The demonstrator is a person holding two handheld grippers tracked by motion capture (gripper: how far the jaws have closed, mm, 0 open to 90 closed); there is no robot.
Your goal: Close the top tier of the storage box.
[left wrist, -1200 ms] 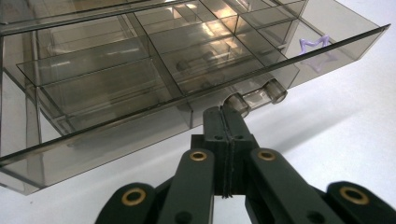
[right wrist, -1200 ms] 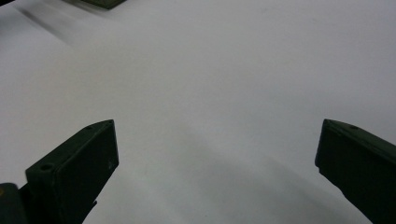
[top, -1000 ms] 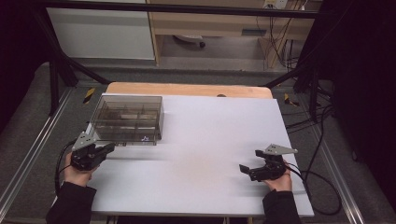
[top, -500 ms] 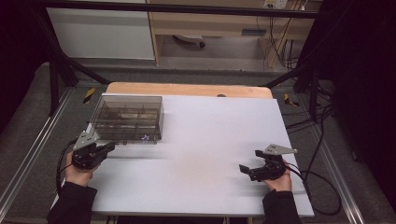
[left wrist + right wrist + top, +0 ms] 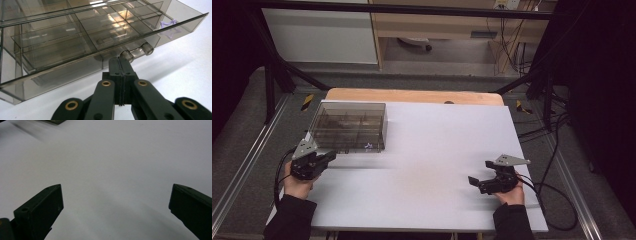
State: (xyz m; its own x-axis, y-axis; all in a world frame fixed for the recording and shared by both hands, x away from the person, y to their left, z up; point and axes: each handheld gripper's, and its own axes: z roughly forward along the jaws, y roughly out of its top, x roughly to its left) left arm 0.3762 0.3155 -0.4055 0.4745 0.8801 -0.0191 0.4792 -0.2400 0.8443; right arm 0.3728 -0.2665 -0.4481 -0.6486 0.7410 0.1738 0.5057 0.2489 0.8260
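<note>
No text, label or number is legible on anything here

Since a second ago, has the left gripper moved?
No. In the high view the left gripper sits at the same spot by the near corner of the smoky plastic box, jaws shut, as in the earlier pictures.

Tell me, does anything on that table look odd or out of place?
Nothing is spilled or broken. The smoky plastic box sits squarely near the table's far left corner. The left gripper, jaws shut, points at its hinge knobs; the right gripper hangs open over bare tabletop.
</note>
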